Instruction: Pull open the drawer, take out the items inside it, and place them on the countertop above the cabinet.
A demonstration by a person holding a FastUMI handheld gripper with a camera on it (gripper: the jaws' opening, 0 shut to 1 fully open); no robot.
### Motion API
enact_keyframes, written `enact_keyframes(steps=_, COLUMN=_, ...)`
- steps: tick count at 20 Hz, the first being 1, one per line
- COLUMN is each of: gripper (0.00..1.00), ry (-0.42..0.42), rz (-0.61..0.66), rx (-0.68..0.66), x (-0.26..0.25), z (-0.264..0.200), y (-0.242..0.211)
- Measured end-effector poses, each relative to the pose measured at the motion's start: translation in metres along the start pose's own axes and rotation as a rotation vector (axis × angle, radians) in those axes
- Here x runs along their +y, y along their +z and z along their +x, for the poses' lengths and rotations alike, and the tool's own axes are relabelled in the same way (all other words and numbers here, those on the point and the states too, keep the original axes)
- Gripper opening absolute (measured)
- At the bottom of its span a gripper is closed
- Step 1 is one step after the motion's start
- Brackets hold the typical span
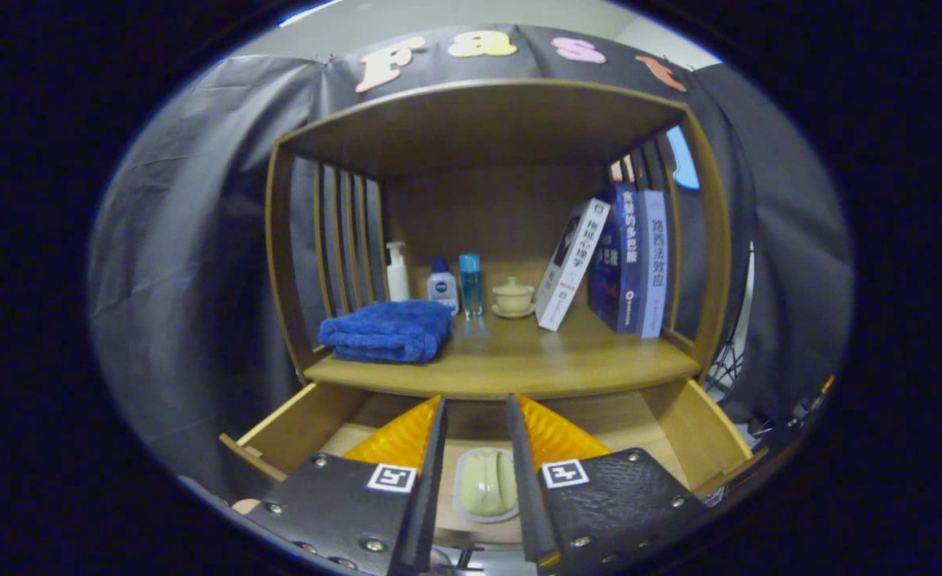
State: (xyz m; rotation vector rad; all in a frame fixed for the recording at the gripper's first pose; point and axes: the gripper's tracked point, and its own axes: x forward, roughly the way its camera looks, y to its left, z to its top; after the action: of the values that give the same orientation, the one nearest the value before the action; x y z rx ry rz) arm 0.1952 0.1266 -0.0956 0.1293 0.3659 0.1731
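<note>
At the bottom centre of the frame, the gripper (475, 448) has its fingers spread apart, gripping nothing; a pale green soap in its dish (486, 484) lies between them inside the pulled-open drawer (295, 432). Higher up, the countertop (519, 360) carries a folded blue towel (387, 330), bottles (443, 284), a lidded cup (512, 297) and leaning books (623, 260).

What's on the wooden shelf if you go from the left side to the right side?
Blue towel → white pump bottle → small white bottle with a blue cap → clear blue bottle → lidded cup on its saucer → leaning white book → upright blue books.
</note>
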Motion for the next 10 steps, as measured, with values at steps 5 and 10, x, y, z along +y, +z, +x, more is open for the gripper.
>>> enact_keyframes(steps=5, gripper=0.43, ry=-0.003, rz=-0.017, rx=0.211, x=-0.009, z=0.04, y=-0.052)
enact_keyframes(steps=10, gripper=0.43, ry=-0.005, rz=-0.055, rx=0.357, x=-0.013, z=0.053, y=-0.093)
